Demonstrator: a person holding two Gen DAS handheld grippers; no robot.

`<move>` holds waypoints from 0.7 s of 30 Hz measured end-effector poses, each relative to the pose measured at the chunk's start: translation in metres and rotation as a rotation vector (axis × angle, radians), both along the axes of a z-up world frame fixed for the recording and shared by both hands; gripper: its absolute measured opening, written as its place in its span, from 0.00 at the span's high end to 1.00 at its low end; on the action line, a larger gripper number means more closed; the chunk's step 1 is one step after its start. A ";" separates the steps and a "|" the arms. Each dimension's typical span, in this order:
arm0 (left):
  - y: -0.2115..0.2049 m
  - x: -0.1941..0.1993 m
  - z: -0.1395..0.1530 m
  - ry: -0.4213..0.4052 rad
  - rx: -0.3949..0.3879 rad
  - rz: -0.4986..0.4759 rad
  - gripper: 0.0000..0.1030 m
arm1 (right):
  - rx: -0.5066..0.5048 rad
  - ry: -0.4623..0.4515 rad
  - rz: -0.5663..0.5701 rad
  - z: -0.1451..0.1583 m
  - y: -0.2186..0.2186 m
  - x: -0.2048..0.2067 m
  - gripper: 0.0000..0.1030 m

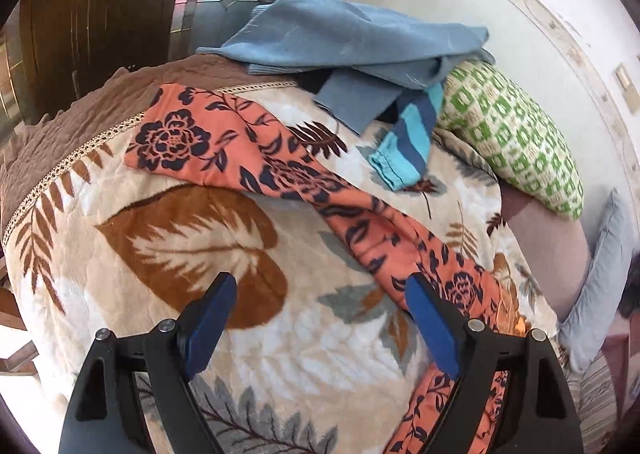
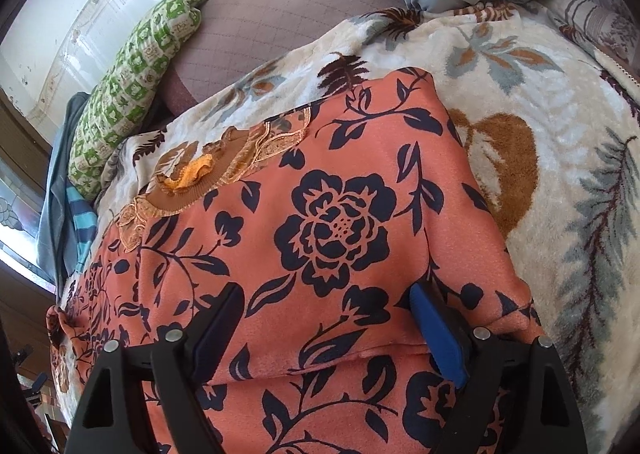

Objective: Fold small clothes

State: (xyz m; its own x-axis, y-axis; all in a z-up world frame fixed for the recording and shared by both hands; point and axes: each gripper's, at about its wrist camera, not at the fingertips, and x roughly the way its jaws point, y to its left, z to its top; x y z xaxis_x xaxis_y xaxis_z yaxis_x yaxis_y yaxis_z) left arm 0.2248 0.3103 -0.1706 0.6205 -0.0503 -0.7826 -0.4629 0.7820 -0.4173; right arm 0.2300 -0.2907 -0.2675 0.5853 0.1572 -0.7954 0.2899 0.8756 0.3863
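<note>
One orange floral garment [image 2: 340, 222] lies spread on the leaf-print blanket [image 1: 168, 254], its long axis running from the right gripper [image 2: 328, 310] diagonally away past the left gripper [image 1: 320, 294]. Both grippers gape wide and hold nothing. The right one sits directly over the cloth, nearer; the left has only a strip beside its right finger. Other clothes [image 1: 352, 42] are heaped beyond, by a green pillow [image 1: 516, 138].

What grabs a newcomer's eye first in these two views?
The orange floral garment, spread on the leaf-print blanket under the open right gripper, with one narrow part trailing past the open left gripper. Behind it, a blue clothes pile and a green-patterned pillow.
</note>
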 end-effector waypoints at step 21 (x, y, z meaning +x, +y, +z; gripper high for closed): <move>0.074 0.061 -0.066 -0.078 -0.398 0.264 0.51 | -0.119 0.008 0.033 -0.002 0.016 0.011 0.08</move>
